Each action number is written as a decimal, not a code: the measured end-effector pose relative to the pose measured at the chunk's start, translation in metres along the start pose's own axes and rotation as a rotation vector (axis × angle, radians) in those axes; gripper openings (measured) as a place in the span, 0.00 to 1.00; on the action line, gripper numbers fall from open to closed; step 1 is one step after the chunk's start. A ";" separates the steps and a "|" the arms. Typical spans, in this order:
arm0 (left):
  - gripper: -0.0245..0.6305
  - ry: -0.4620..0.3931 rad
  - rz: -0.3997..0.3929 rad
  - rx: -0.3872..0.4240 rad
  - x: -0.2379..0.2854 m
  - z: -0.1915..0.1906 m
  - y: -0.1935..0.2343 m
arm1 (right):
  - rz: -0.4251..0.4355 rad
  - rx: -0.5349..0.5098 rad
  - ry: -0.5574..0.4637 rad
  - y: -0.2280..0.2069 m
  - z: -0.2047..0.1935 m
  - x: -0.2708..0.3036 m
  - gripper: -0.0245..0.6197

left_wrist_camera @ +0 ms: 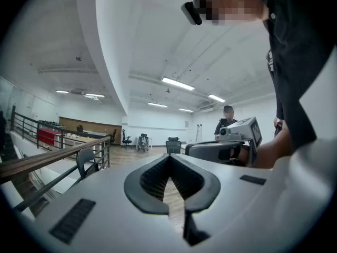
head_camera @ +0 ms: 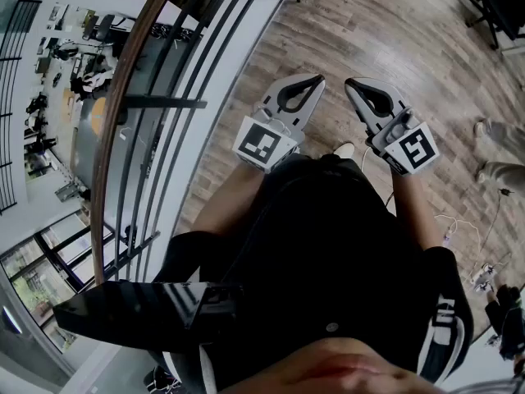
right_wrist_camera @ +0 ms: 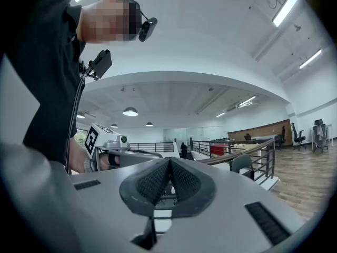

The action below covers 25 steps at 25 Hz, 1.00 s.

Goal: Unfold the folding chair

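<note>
The left gripper [head_camera: 314,81] and right gripper [head_camera: 351,84] are clenched empty, no folding chair shows ahead of their fingertips, and such a chair likely handles stiff, weighty and hinged, best held by its frame.

Grey left claw [head_camera: 317,80] — brown plank floor [head_camera: 394,31]

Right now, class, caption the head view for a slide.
Left gripper and right gripper, both shut and empty, above wood floor beside a railing.
</note>
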<state>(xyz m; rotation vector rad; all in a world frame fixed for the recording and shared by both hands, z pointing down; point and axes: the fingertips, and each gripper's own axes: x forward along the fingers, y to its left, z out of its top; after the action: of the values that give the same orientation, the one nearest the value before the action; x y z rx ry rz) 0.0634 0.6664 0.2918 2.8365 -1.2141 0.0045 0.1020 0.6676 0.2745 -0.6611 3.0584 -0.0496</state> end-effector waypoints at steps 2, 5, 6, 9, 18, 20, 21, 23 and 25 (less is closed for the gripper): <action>0.04 -0.008 0.003 -0.014 -0.008 0.004 0.005 | 0.003 -0.011 -0.011 0.007 0.000 0.006 0.05; 0.04 -0.011 0.011 -0.018 -0.020 0.008 0.010 | 0.005 0.007 -0.029 0.016 -0.001 0.014 0.05; 0.04 -0.012 0.010 -0.012 -0.021 0.008 0.009 | 0.005 0.013 -0.028 0.018 -0.001 0.014 0.05; 0.04 -0.013 0.000 0.010 -0.023 0.008 0.003 | 0.004 0.006 -0.028 0.023 0.000 0.012 0.05; 0.04 -0.010 -0.007 -0.022 -0.029 0.002 0.001 | 0.047 0.028 -0.058 0.030 -0.001 0.009 0.05; 0.04 0.002 -0.010 -0.017 -0.029 0.000 -0.001 | 0.044 0.034 -0.057 0.029 -0.002 0.009 0.05; 0.04 0.007 -0.011 -0.014 -0.028 0.000 -0.002 | 0.039 0.038 -0.053 0.028 -0.003 0.009 0.05; 0.04 0.007 -0.014 -0.016 -0.027 -0.001 -0.005 | 0.029 0.050 -0.050 0.026 -0.004 0.008 0.05; 0.04 -0.004 -0.018 -0.016 -0.026 0.001 -0.009 | 0.025 0.057 -0.056 0.023 -0.002 0.005 0.05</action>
<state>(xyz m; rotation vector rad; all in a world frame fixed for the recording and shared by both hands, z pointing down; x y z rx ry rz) 0.0519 0.6908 0.2901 2.8346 -1.1840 -0.0114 0.0874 0.6866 0.2758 -0.6108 2.9985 -0.1156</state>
